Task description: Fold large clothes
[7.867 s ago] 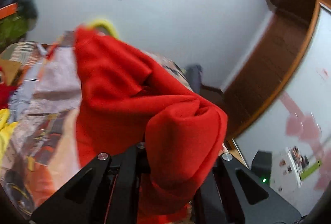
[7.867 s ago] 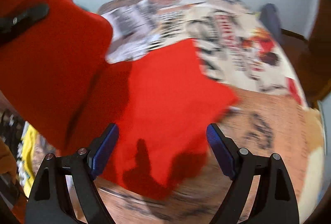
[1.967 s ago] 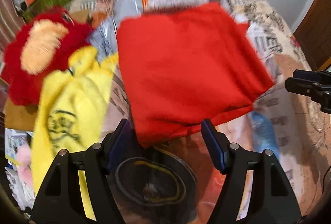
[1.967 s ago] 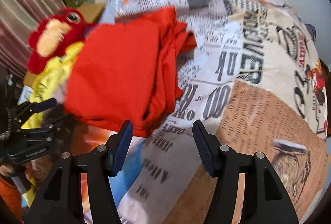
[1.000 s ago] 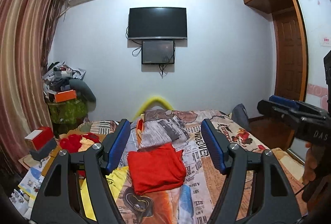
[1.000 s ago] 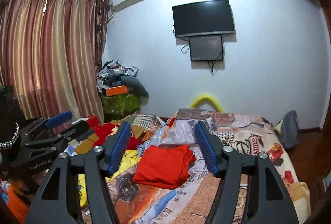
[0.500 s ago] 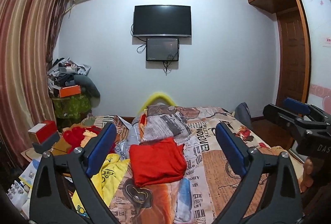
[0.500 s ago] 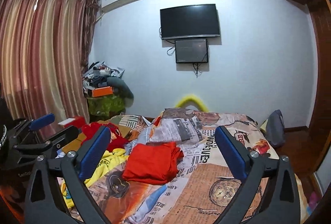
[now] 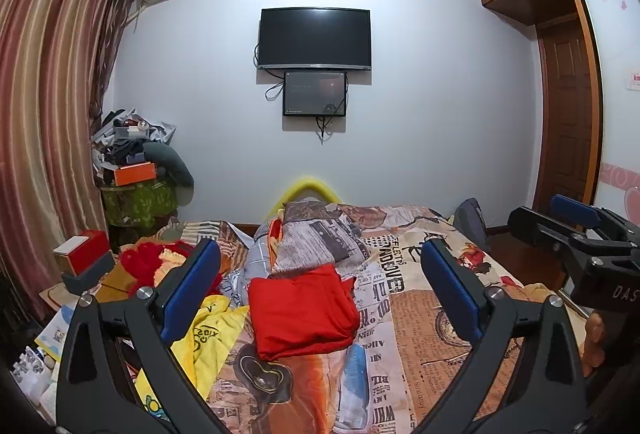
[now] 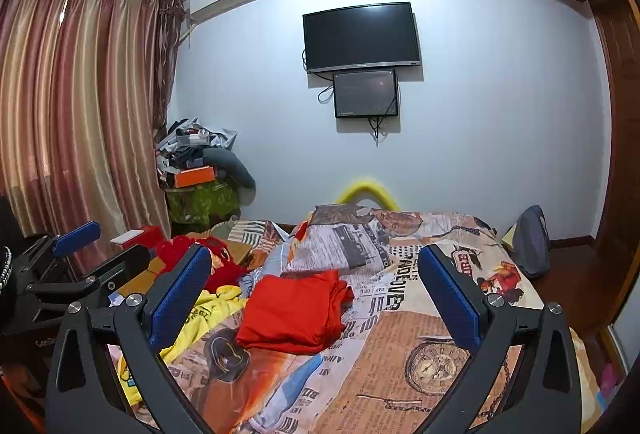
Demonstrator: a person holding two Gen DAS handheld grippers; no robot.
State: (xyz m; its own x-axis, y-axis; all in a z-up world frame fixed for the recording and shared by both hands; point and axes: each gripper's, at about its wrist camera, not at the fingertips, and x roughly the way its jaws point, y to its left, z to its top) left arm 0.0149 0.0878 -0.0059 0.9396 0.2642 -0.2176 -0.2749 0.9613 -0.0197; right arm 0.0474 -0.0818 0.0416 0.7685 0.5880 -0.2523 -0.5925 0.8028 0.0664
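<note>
On bed, well ahead of both tools: folded red garment, untouched. L tool opening, empty. R tool spread wide, empty.

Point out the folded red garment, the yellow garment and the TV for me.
red garment [image 9: 300, 314], left wrist view, middle of its top layer
yellow garment [image 9: 212, 334], left wrist view, its printed part
TV [image 10: 361, 35], right wrist view, screen centre

Pale wall, mounted TV, striped curtains, wooden wardrobe.
</note>
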